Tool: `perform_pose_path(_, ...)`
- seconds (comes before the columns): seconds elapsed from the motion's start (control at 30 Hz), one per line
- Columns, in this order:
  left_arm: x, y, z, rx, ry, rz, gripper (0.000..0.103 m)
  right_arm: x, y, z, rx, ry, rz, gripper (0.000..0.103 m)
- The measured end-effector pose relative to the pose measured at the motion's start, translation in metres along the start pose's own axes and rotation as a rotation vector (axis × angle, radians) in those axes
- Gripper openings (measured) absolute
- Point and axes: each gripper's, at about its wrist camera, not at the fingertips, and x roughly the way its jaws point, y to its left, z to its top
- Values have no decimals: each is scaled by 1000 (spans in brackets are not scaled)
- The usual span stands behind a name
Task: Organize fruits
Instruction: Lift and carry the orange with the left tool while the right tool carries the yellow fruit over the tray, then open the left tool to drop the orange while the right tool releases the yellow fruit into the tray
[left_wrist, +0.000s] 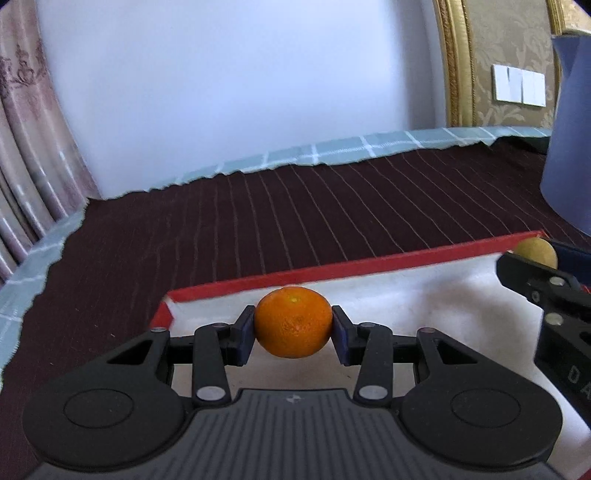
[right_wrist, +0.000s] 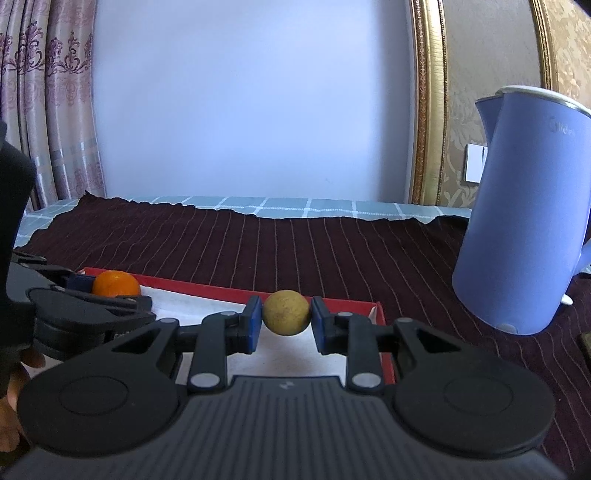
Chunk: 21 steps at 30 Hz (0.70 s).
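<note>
Now your left gripper (left_wrist: 294, 325) pinches the orange (left_wrist: 293, 322) and your right gripper (right_wrist: 284, 314) the yellow fruit (right_wrist: 286, 312), poised over the red tray (left_wrist: 332, 267) for placing.

Orange (left_wrist: 293, 322) between left gripper (left_wrist: 293, 330) pads, over red-rimmed tray (left_wrist: 332, 266).

a round orange mandarin (left_wrist: 293, 322) sits upright near the far left corner of the red-rimmed white tray (left_wrist: 369, 264); a small yellow-green fruit (right_wrist: 286, 312) near its far right corner.
</note>
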Motion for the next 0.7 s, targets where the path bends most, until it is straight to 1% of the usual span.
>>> perform_pose_path(0.1,2,-4,-2,8,7,-1,42,1,0,0,0,6,-1,27)
perform_pose_path(0.33,2,0,-2,-15,3,5,42,2,0,0,0,8,-2,27)
perform_pose_path(0.53,7,1,-5,-13,31,3,42,2,-2,0,5,7,-3,27)
perform_pose_path(0.57,7,1,-5,-14,32,2,43,2,-2,0,7,6,-3,27)
perform_pose_path(0.63,3,2,-5,-16,12,14,49,2,-3,0,12,7,-1,28)
perform_pose_path(0.67,1,2,-4,-16,2,25,58,2,-3,-1,15,6,1,33)
perform_pose_path(0.7,-1,2,-4,-16,-10,38,70,2,-3,-1,17,3,3,36)
